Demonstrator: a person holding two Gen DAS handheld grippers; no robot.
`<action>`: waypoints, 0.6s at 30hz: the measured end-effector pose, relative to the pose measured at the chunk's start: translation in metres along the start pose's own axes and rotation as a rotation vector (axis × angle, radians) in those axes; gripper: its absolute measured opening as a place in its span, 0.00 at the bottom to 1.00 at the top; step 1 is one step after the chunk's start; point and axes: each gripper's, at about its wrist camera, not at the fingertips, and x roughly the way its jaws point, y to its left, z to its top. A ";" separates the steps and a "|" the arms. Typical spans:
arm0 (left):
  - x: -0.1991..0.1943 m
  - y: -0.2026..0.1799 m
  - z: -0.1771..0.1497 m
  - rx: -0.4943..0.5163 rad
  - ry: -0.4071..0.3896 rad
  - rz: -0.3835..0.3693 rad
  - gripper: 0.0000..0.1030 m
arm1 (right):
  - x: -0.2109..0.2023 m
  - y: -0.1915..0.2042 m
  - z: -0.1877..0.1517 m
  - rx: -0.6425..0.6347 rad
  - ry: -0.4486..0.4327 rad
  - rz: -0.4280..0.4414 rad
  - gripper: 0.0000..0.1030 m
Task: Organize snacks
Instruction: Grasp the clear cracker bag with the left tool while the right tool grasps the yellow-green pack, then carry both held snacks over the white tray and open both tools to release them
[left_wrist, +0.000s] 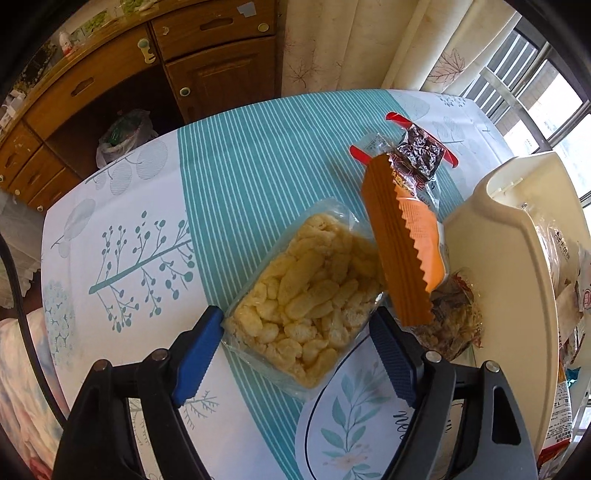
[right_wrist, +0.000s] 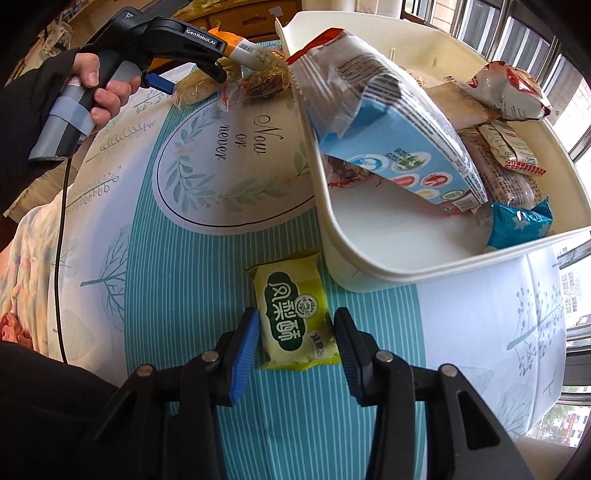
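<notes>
In the left wrist view my left gripper (left_wrist: 297, 343) is open, its blue pads either side of the near end of a clear pack of pale yellow puffed snacks (left_wrist: 306, 295) lying on the table. An orange packet (left_wrist: 402, 236) leans against it, with a dark foil snack (left_wrist: 421, 151) and a brown snack bag (left_wrist: 454, 321) beside the white basket (left_wrist: 517, 266). In the right wrist view my right gripper (right_wrist: 295, 347) is open around a yellow pineapple cake packet (right_wrist: 293, 317) lying on the table, just in front of the white basket (right_wrist: 369, 269), which holds several snack bags.
The table wears a teal striped cloth with leaf prints (left_wrist: 240, 155). A wooden cabinet (left_wrist: 110, 81) stands beyond its far edge. A window (right_wrist: 576, 92) is to the right. The left gripper and the hand holding it show at upper left in the right wrist view (right_wrist: 159, 40).
</notes>
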 end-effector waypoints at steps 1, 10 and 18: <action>0.001 -0.001 0.000 0.002 -0.003 -0.003 0.75 | 0.001 0.001 0.001 -0.001 0.002 0.002 0.39; -0.003 0.004 -0.006 -0.013 0.000 -0.024 0.69 | 0.004 0.003 0.007 -0.002 0.040 0.016 0.38; -0.020 0.015 -0.032 -0.034 0.024 -0.029 0.67 | 0.005 0.010 0.005 -0.003 0.091 0.029 0.37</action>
